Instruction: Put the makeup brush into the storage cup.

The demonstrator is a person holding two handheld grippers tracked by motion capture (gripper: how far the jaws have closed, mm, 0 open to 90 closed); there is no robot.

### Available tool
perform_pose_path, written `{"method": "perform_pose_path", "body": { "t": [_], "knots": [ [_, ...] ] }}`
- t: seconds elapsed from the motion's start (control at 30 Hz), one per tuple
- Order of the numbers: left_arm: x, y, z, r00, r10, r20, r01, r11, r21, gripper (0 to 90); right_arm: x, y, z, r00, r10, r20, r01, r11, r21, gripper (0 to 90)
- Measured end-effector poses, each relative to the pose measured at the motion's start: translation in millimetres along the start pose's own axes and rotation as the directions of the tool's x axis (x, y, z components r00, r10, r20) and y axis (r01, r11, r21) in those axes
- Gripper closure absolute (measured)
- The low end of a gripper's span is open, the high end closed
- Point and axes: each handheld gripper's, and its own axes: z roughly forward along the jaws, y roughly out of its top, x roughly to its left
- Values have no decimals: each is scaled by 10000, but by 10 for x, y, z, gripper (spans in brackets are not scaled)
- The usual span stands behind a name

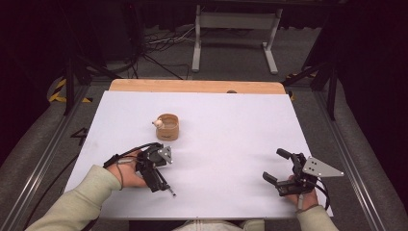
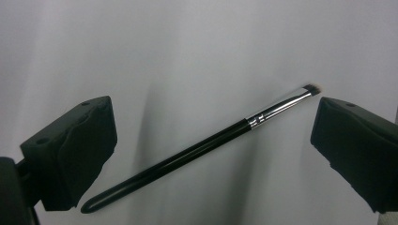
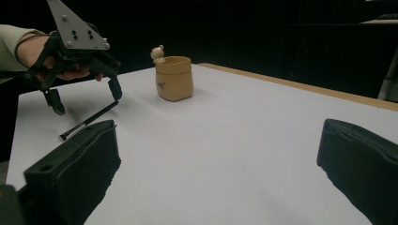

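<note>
Black, slim makeup brush (image 2: 197,147) with a silver ferrule lies flat on the white table (image 1: 231,125), near left, between the wide-open, empty left tool (image 2: 211,140). Light, stiff and slippery; grip mid-handle. Right tool (image 1: 281,168) is open and empty too.

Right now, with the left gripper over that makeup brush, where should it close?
Grip the makeup brush mid-handle, from straight above. It lies flat on the white table, and the left gripper's open jaws already straddle it; the bristle tip looks too slim.

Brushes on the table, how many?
1. A black-handled brush lies flat on the white table, under the open left gripper, near the tan cup. The cup's inside can't be seen.
</note>
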Motion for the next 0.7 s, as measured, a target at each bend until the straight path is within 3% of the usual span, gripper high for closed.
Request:
{"method": "perform_pose_path", "body": {
  "t": [0.7],
  "knots": [
    [-7,-2,75,9995,240,-186,-230,9984,517,40,1,-1,-2,10000,9,1,-9,10000,-16,0]
  ]
}}
